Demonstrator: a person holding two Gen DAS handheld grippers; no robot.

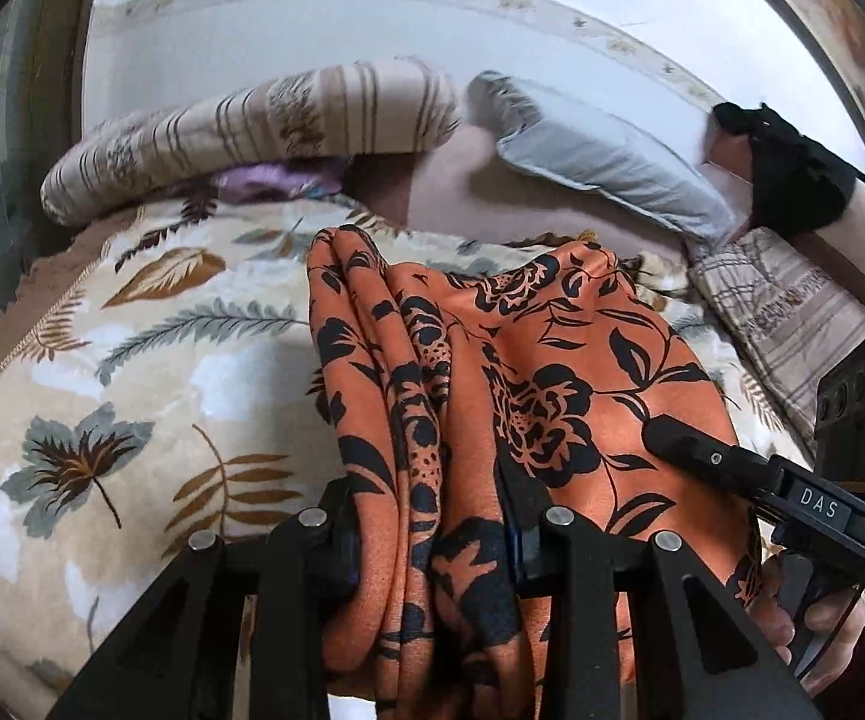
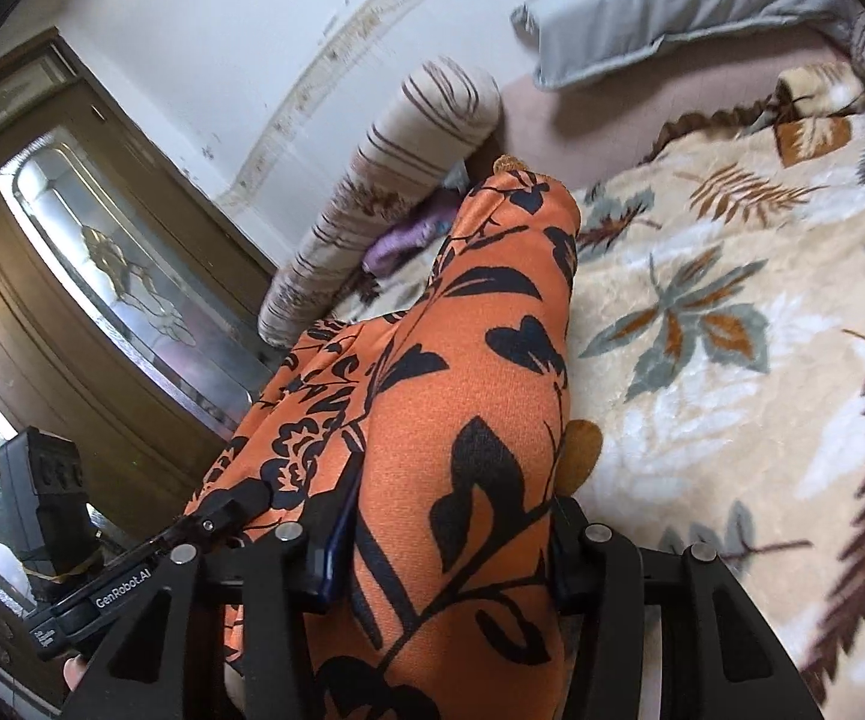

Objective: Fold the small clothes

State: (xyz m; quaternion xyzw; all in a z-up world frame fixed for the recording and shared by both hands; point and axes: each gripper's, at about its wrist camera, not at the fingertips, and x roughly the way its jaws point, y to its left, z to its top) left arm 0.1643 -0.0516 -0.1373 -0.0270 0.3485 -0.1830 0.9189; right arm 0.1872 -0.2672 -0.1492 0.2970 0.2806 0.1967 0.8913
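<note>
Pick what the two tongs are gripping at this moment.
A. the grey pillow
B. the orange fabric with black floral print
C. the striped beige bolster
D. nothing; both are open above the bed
B. The orange fabric with black floral print is bunched between the left tongs, and in the right wrist view the same cloth fills the right tongs; the grey pillow lies untouched at the wall.

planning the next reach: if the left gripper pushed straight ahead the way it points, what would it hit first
Beyond the orange floral garment clamped in the left gripper, probably the leaf-print blanket; depth is unclear.
</note>
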